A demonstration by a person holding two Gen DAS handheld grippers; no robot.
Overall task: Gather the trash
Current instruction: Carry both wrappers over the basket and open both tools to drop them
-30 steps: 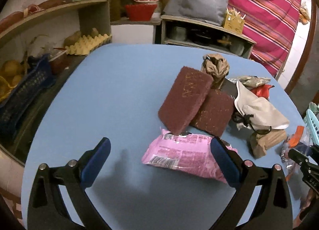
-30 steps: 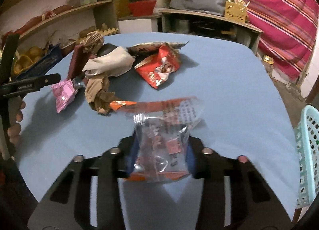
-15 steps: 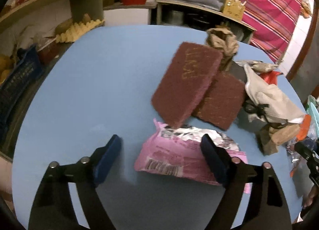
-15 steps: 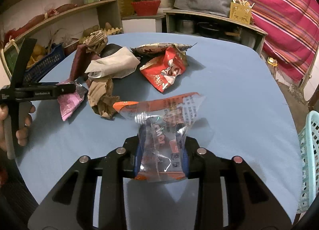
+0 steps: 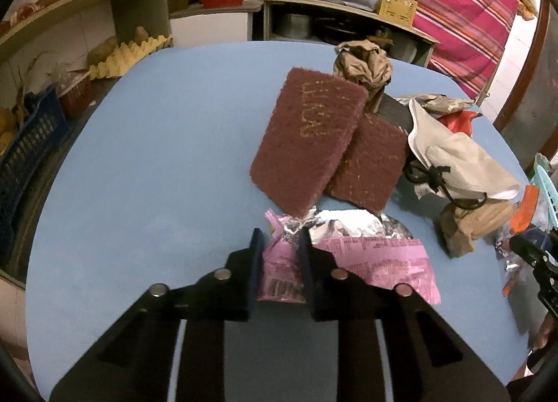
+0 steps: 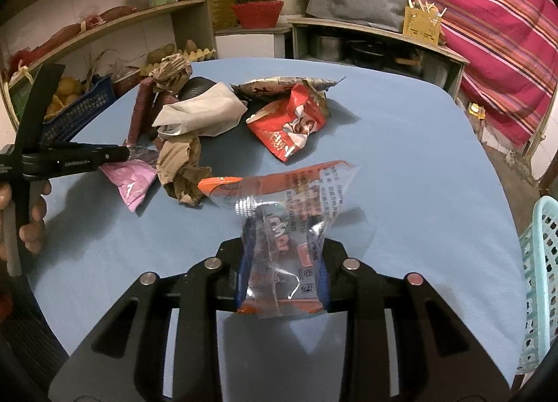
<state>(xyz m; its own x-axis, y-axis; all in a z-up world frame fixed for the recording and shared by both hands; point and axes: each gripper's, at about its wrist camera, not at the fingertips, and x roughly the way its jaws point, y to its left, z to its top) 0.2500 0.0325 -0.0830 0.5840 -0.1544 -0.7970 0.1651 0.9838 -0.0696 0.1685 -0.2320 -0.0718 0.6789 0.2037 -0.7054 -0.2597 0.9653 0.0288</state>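
Observation:
My left gripper (image 5: 280, 245) is shut on the left end of a pink foil wrapper (image 5: 366, 255) lying on the blue table (image 5: 157, 158). My right gripper (image 6: 282, 262) is shut on a clear plastic wrapper with orange edges (image 6: 289, 206) and holds it above the table. Other trash lies in a pile: two maroon scouring pads (image 5: 310, 133), crumpled brown paper (image 5: 362, 63), a white cloth pouch (image 5: 460, 158), a red snack wrapper (image 6: 293, 123). The pink wrapper also shows in the right wrist view (image 6: 130, 177).
A light teal plastic basket (image 6: 537, 280) stands off the table's right edge. Shelves with a blue crate (image 5: 24, 151), egg trays and a bucket stand behind and to the left. A striped pink curtain hangs at the back right.
My left gripper moved forward and closed on the pink wrapper's left end, crumpling it. My right gripper still holds the clear wrapper and has shifted slightly.

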